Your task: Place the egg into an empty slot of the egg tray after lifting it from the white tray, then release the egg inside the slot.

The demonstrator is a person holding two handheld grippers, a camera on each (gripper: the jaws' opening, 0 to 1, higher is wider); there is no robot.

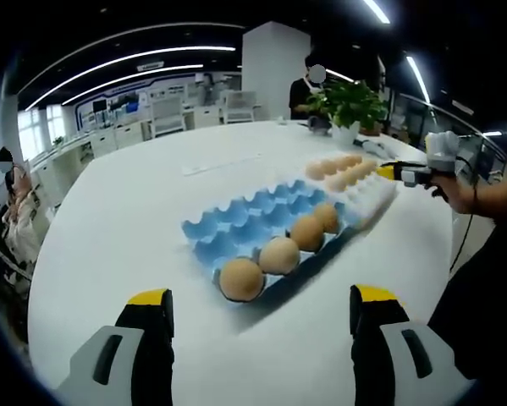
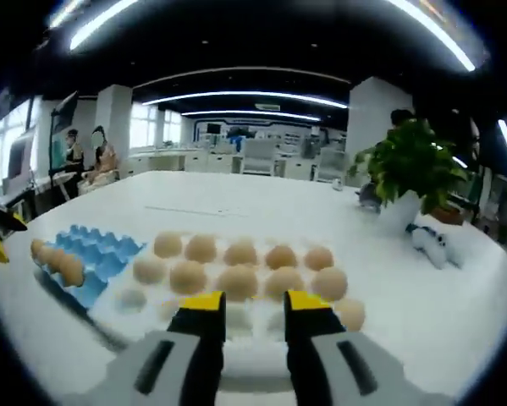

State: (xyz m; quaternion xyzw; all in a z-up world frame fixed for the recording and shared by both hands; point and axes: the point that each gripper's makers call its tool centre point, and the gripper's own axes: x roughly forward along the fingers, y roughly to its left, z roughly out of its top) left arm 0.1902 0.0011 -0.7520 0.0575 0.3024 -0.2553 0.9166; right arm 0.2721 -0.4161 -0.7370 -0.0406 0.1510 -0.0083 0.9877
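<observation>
Holding 4 eggs, blue egg tray

A blue egg tray holding four brown eggs in its near row lies flat just left of a white tray, touching it, whose farther slots hold about ten tan eggs.

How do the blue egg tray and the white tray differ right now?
The blue egg tray is blue and holds four eggs in a single row along one edge, its other slots empty. The white tray is white and carries many more eggs, in two rows. Both lie flat on the white table, side by side.
</observation>
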